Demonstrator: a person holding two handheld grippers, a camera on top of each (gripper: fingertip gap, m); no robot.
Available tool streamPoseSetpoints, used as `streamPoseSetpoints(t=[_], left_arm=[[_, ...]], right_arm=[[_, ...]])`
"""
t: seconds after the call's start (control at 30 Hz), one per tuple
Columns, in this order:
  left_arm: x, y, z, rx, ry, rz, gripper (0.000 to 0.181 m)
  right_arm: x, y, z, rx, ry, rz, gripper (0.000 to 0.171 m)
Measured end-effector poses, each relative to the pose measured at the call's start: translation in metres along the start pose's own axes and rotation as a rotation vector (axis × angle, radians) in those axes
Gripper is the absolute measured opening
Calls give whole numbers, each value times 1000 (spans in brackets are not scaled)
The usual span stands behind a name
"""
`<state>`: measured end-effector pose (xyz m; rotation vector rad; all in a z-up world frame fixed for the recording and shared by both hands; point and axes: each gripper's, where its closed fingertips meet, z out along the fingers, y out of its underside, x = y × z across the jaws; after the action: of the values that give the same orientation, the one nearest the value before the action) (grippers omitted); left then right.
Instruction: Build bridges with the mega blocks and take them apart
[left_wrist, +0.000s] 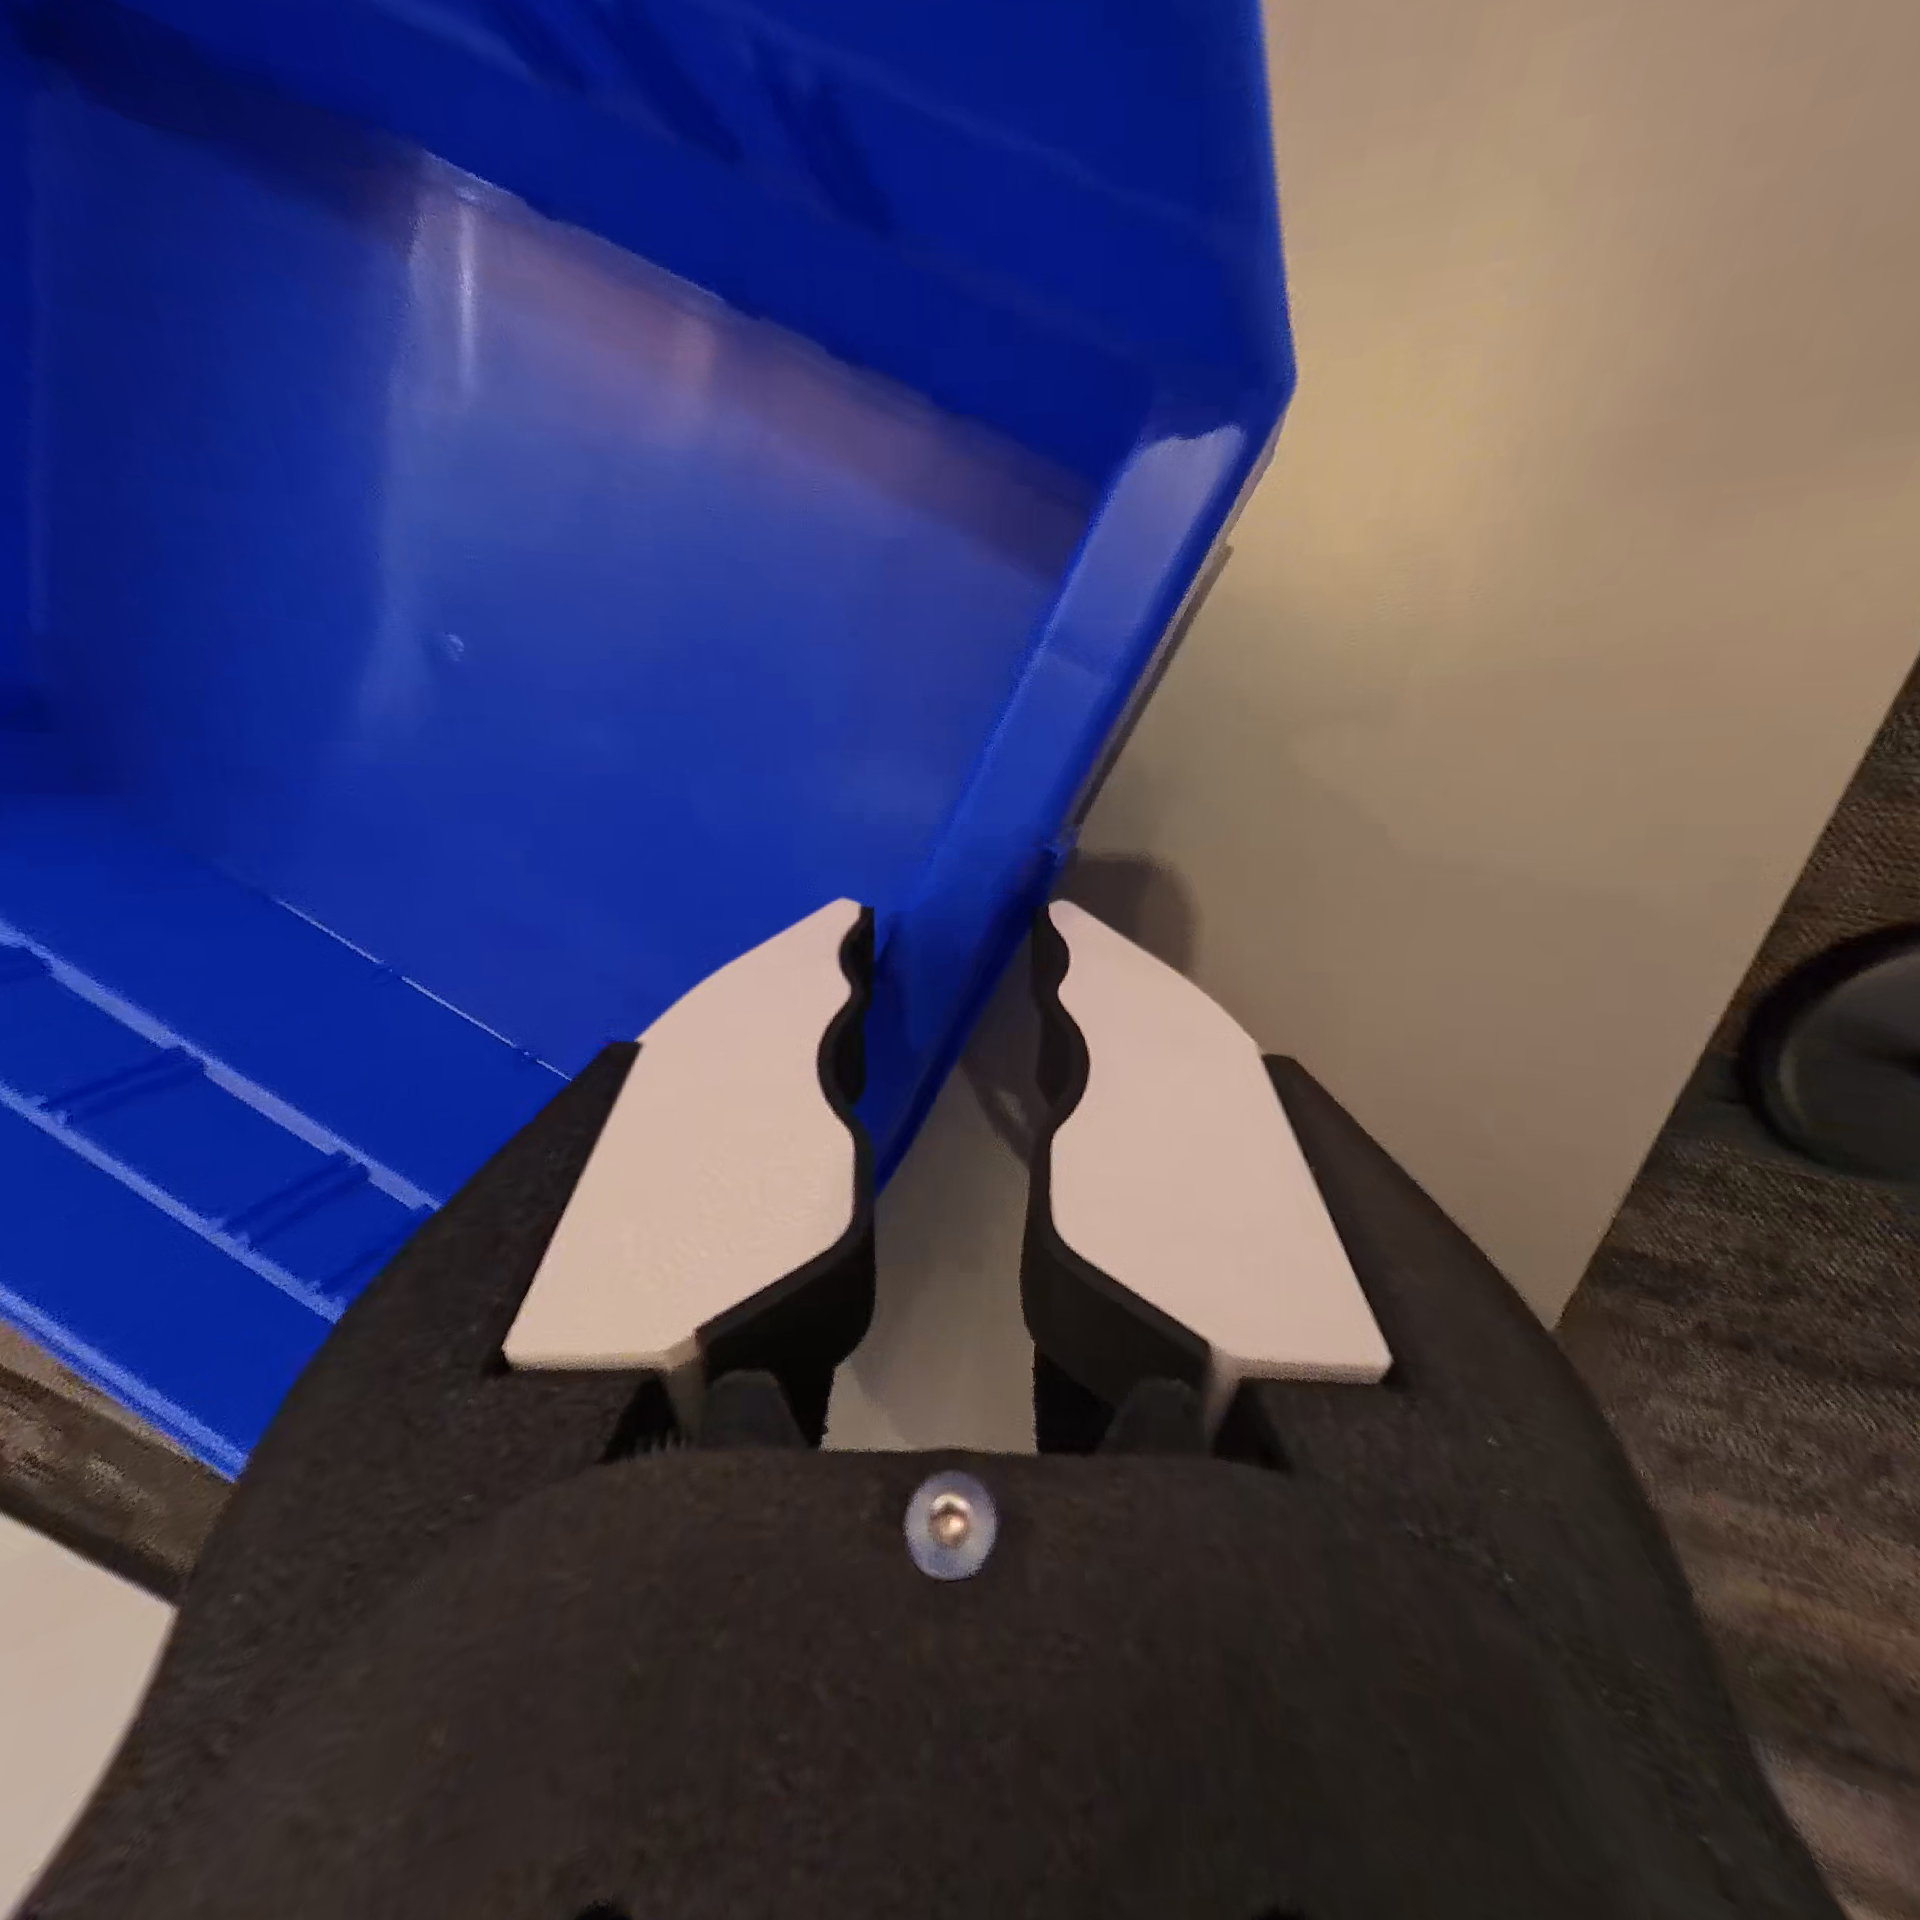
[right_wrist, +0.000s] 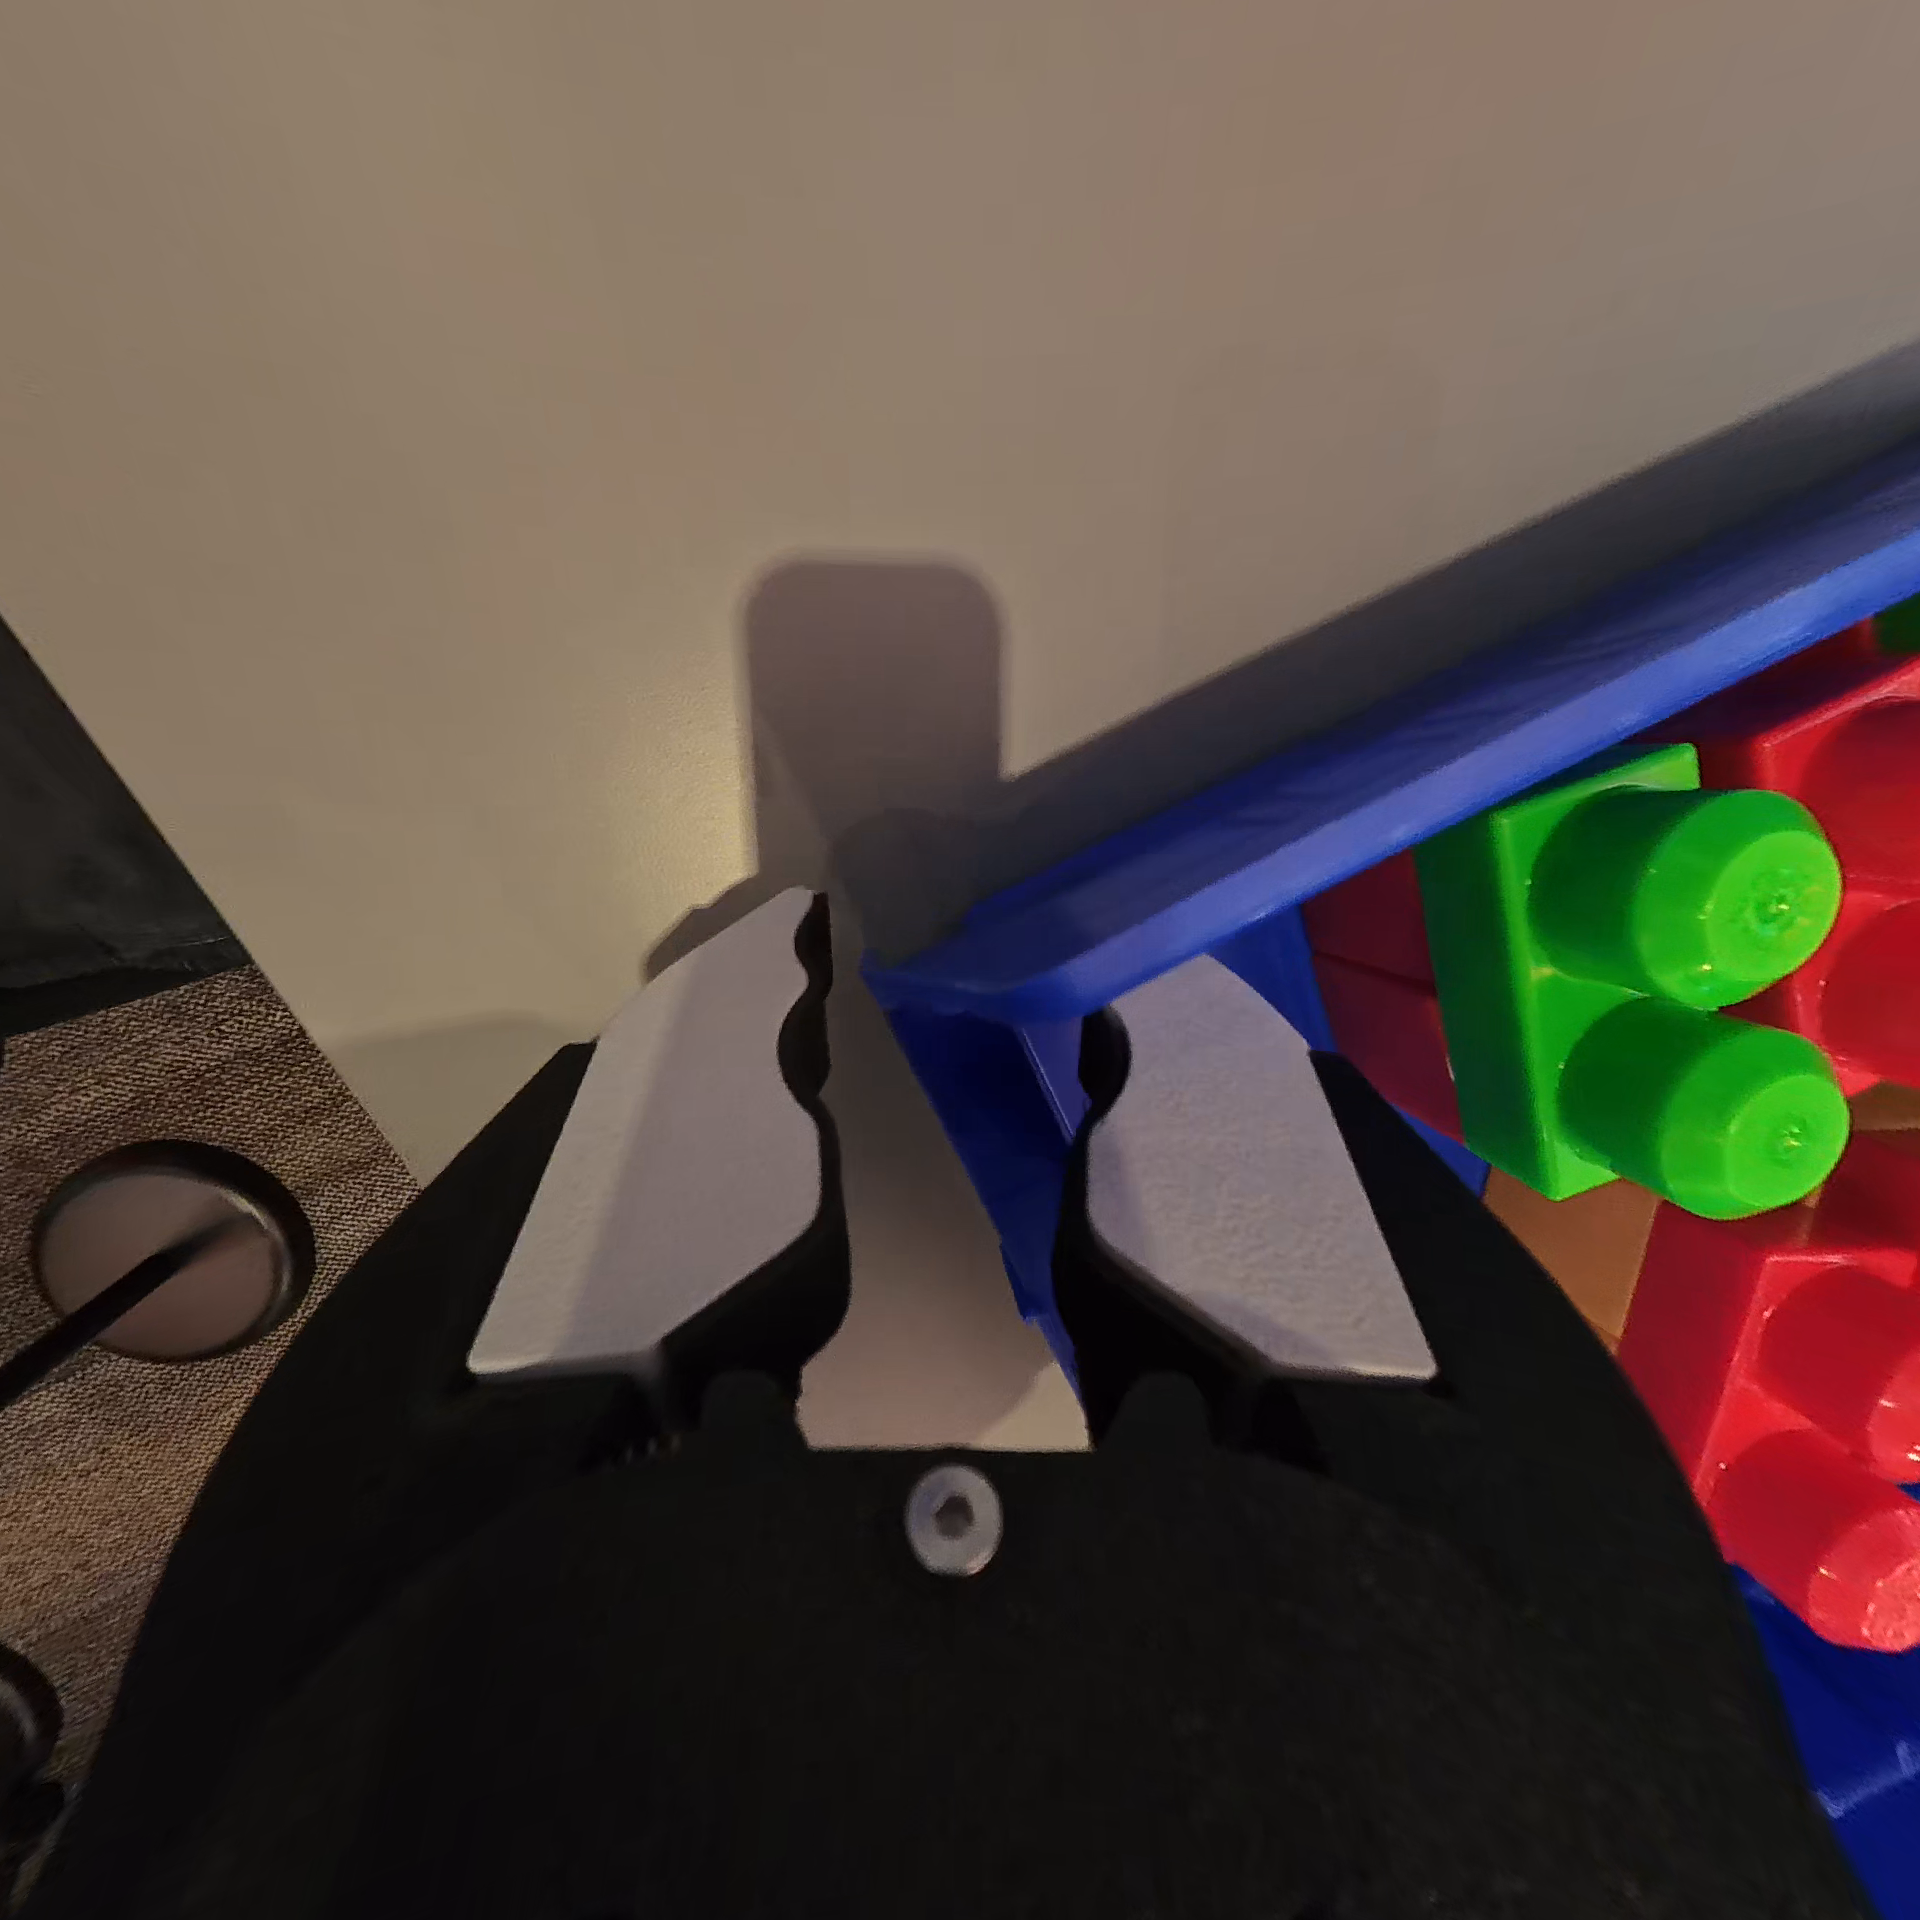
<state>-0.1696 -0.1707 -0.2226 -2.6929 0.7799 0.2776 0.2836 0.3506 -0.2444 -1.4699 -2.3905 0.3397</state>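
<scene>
A blue plastic bin fills the left wrist view; the part of its inside that shows is empty. My left gripper straddles its right side wall, one finger inside and one outside, closed on the wall. In the right wrist view the same kind of blue bin rim runs diagonally. A green two-stud block and several red blocks lie inside, studs pointing towards me. My right gripper clamps the bin wall at its corner, the right fingertip hidden under the rim.
The bin rests on a pale beige table, also seen in the left wrist view. Grey carpet lies past the table edge, with a dark round object on it. A round metal disc sits in the carpet at left. Tip to tip, the grippers are about 70 cm apart.
</scene>
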Motion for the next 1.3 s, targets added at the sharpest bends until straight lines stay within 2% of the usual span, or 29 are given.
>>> streamPoseSetpoints(t=[0.23,0.47,0.6,0.9,1.13,1.3], left_arm=[[12,-2,5,-90,203,-53,46],[14,-18,30,-62,169,10,32],[21,-34,33,-31,213,-43,27],[36,-58,33,-6,217,-80,25],[45,-62,29,-14,221,-93,25],[45,-64,34,10,162,-104,26]], right_arm=[[1,4,9,-26,-11,2,42],[2,3,14,9,-12,14,43],[1,3,15,22,-16,15,43],[2,-3,10,48,-11,-3,39],[-2,-3,9,43,-12,-15,38],[-2,-2,15,45,20,-5,40]])
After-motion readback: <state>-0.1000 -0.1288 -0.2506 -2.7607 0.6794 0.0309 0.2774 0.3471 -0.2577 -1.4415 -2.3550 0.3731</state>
